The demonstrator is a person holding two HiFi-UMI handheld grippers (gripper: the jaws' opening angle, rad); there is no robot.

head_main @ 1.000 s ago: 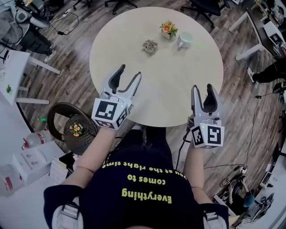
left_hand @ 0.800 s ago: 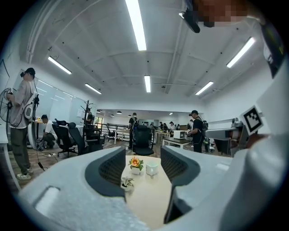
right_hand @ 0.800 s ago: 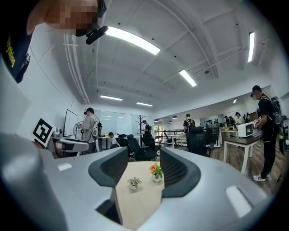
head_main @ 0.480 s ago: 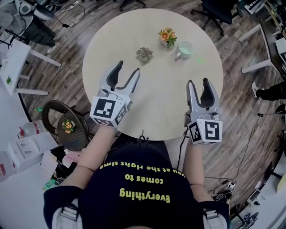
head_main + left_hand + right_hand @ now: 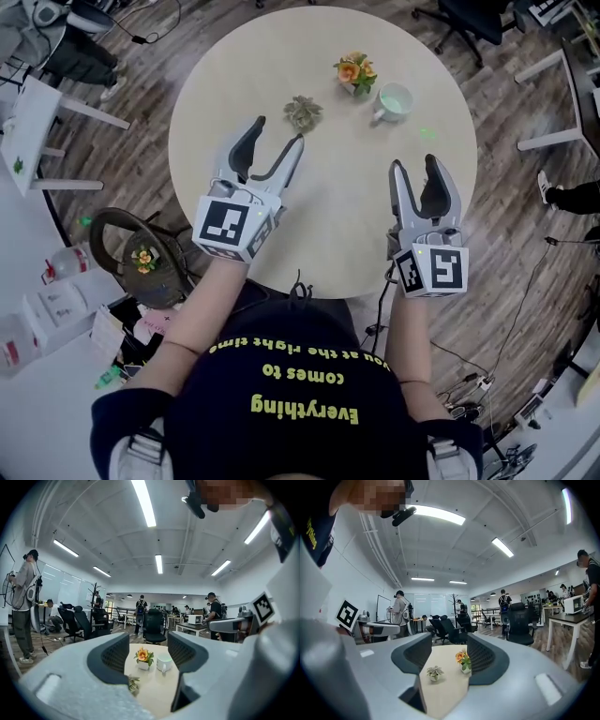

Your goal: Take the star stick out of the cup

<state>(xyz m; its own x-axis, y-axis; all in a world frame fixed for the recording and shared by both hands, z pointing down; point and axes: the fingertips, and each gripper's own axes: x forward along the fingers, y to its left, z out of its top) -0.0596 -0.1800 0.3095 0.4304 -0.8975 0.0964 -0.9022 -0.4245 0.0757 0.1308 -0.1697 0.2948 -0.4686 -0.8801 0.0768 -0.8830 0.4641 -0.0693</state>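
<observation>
A pale cup (image 5: pixel 392 100) stands at the far right of the round beige table (image 5: pixel 337 216); I see no star stick in it from here. My left gripper (image 5: pixel 278 133) hangs open over the table's left half, short of the cup. In the left gripper view the cup (image 5: pixel 164 663) shows between the open jaws of that gripper (image 5: pixel 147 651), far off. My right gripper (image 5: pixel 414 163) is open above the near right part of the table, nothing between its fingers. The right gripper view (image 5: pixel 449 656) does not show the cup.
A small pot of orange flowers (image 5: pixel 354 70) stands just left of the cup, and a grey-green succulent (image 5: pixel 302 112) left of that. A wicker chair (image 5: pixel 141 258) is at the table's near left. Office chairs, desks and people stand around the room.
Both grippers have moved forward over the table toward the far objects, jaws staying open. Nothing on the table has moved.
</observation>
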